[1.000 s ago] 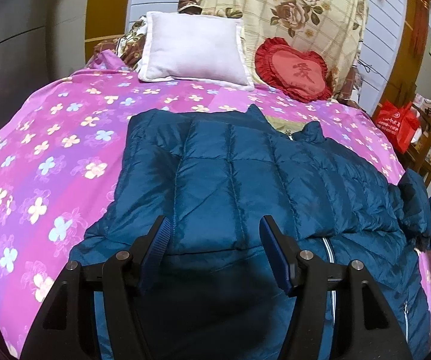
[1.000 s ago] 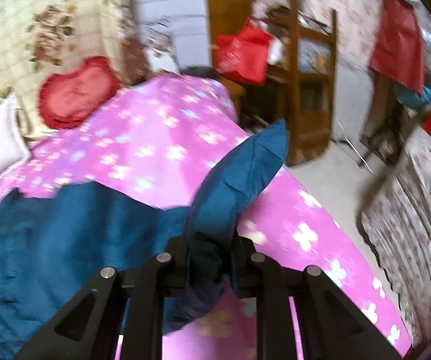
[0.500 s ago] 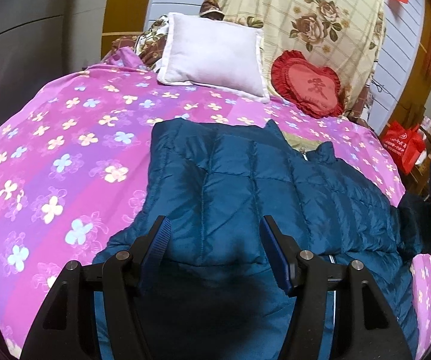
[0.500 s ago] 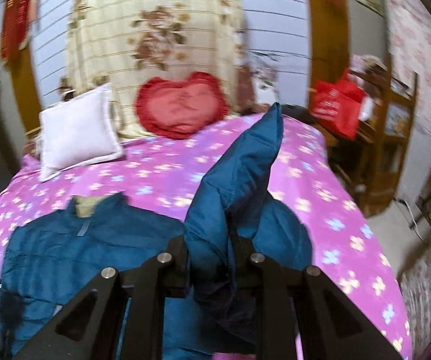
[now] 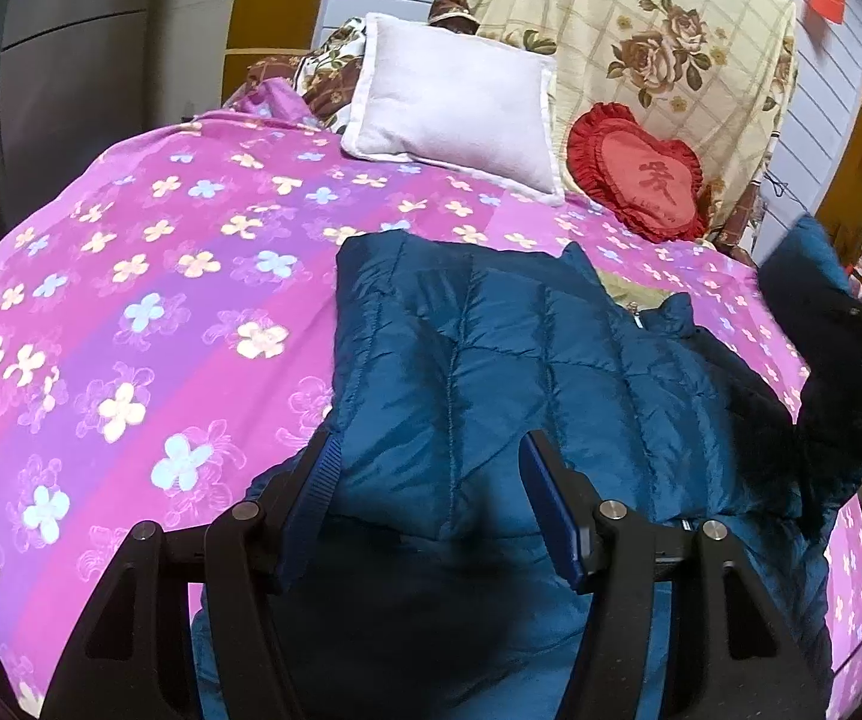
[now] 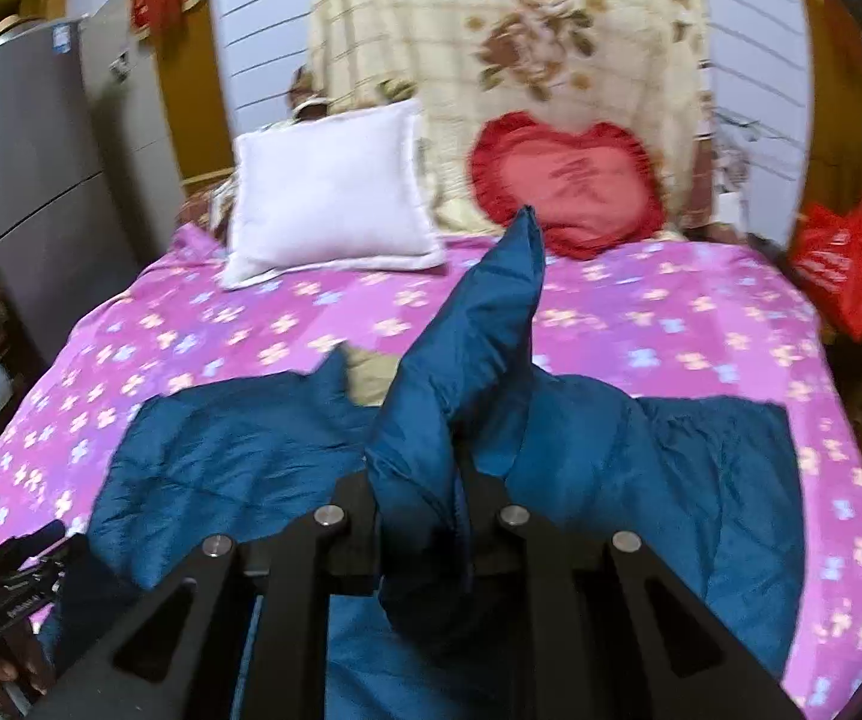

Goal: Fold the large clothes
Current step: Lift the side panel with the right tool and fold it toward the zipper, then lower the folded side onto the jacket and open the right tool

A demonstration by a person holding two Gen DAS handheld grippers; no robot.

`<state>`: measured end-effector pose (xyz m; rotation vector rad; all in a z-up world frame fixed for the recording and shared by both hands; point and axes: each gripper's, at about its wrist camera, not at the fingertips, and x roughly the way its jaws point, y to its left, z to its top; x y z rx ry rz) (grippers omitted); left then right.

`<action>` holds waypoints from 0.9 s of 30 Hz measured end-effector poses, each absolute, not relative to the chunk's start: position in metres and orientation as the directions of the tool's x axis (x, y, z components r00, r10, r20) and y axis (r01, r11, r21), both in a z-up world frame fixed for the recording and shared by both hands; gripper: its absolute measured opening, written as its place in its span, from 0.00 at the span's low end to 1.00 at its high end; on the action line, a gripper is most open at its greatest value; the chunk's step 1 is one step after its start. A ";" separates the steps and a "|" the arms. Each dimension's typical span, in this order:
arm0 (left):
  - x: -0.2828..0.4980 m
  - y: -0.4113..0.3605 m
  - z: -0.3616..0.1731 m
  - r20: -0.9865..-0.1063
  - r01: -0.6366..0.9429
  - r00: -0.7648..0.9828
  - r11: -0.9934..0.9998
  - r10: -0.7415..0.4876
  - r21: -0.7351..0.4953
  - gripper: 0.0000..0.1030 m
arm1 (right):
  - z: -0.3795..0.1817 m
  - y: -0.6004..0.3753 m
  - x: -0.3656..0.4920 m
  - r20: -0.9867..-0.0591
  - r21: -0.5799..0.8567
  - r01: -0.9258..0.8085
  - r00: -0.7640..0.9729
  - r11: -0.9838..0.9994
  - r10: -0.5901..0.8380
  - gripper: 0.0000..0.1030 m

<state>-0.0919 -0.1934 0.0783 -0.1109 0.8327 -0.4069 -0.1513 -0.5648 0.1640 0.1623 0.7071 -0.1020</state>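
Note:
A dark blue quilted puffer jacket (image 5: 526, 372) lies spread on the pink flowered bed (image 5: 131, 312), its left side folded in over the body. My left gripper (image 5: 431, 492) is open and empty just above the jacket's folded part. My right gripper (image 6: 419, 480) is shut on the jacket's right sleeve (image 6: 478, 348) and holds it raised over the jacket body (image 6: 239, 450). The raised sleeve and right gripper also show at the right edge of the left wrist view (image 5: 808, 276).
A white pillow (image 6: 329, 192) and a red heart cushion (image 6: 568, 180) lean on a floral blanket (image 6: 514, 30) at the bed's head. A grey fridge (image 6: 29, 180) stands left. A red bag (image 6: 844, 264) sits right of the bed.
My right gripper has swung the held sleeve from the bed's right edge inward over the jacket. My left gripper stayed open and shifted slightly left over the jacket.

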 end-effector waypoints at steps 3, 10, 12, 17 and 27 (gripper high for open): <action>-0.089 -0.192 0.077 -0.704 0.298 0.601 0.924 -0.378 -0.241 0.38 | 0.148 -0.543 -0.134 -0.671 0.133 0.110 0.741 0.985 0.008 0.17; -0.072 -0.188 0.078 -0.709 0.261 0.635 0.949 -0.307 -0.177 0.38 | 0.107 -0.500 -0.113 -0.718 0.157 0.040 0.690 0.987 0.086 0.17; -0.064 -0.185 0.078 -0.715 0.243 0.636 0.955 -0.290 -0.171 0.38 | 0.096 -0.495 -0.111 -0.727 0.171 0.037 0.679 0.985 0.101 0.17; -0.048 -0.176 0.070 -0.731 0.205 0.622 0.960 -0.280 -0.193 0.38 | 0.081 -0.484 -0.107 -0.735 0.213 0.006 0.659 0.977 0.156 0.17; -0.049 -0.171 0.072 -0.702 0.231 0.602 0.924 -0.381 -0.304 0.38 | 0.070 -0.466 -0.111 -0.716 0.375 -0.098 0.601 0.922 0.355 0.69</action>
